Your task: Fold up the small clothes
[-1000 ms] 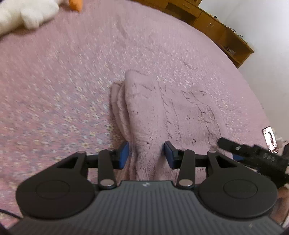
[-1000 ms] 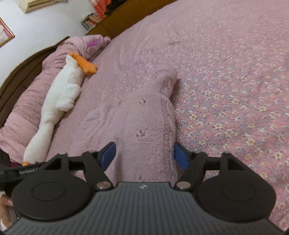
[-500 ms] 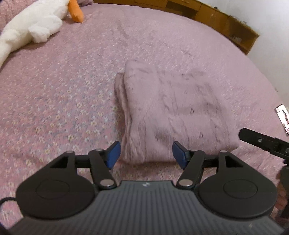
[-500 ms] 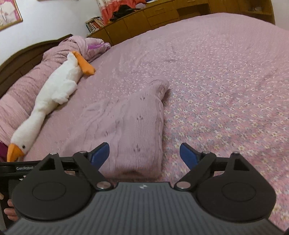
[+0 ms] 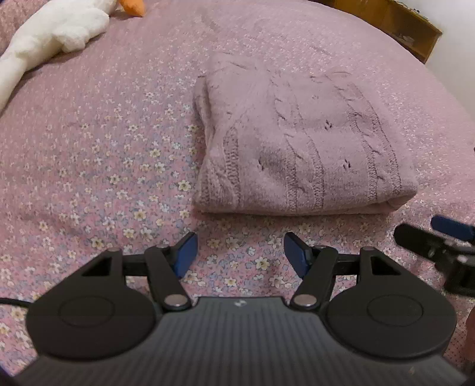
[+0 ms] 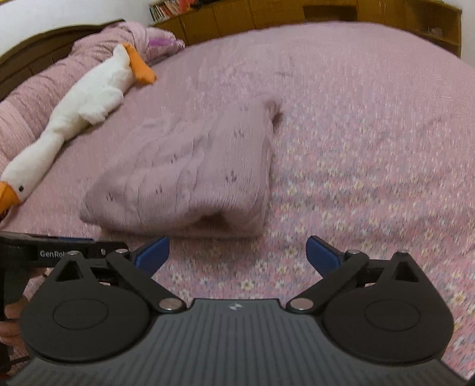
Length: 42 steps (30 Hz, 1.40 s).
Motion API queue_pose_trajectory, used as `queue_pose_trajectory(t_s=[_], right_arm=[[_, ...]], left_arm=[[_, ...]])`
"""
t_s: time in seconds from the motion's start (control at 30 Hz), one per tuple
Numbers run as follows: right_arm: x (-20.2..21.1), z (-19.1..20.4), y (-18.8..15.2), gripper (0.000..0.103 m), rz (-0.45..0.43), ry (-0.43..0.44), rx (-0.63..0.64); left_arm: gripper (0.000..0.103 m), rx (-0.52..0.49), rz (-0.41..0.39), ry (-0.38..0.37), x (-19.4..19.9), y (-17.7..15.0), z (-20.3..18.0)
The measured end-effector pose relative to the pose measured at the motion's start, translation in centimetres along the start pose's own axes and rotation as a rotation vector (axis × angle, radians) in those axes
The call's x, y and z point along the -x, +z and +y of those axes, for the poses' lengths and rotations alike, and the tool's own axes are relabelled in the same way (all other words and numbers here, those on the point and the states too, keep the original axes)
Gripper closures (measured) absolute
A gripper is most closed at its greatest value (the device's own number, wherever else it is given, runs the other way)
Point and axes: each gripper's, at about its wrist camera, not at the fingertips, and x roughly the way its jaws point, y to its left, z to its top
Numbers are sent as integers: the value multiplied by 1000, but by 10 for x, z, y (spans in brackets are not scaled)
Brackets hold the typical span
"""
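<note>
A folded pink cable-knit sweater (image 5: 299,148) lies flat on the flowered pink bedspread (image 5: 98,154). My left gripper (image 5: 240,255) is open just short of the sweater's near edge, with only bedspread between its blue pads. The right wrist view shows the same sweater (image 6: 190,175) from its other side, lying a little beyond my right gripper (image 6: 237,252). That gripper's jaws are opening wide, and nothing is between them. Each gripper shows at the edge of the other's view: the right one (image 5: 439,240) and the left one (image 6: 59,252).
A long white plush goose (image 6: 77,110) with orange beak and feet lies along the pink bedding roll (image 6: 35,89) at the head of the bed. Wooden cabinets (image 6: 297,14) stand beyond the bed. A hand (image 6: 9,323) grips the left handle.
Both grippers have let go of the sweater, opened and drawn back toward me. The sweater now lies free in front of the pads instead of between them.
</note>
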Motion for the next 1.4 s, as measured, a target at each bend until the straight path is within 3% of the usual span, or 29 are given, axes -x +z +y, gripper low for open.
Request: queue_pose_trajectory(t_s=[0.17, 0.8, 1.4], right_arm=[[-8, 5, -6, 0, 47, 16, -4], [-16, 6, -8, 0, 62, 8, -5], [-17, 6, -8, 0, 67, 12, -10]], left_arm=[[37, 8, 20, 10, -3, -1, -2], [37, -31, 31, 67, -8, -5, -13], [37, -47, 30, 68, -7, -8, -16]])
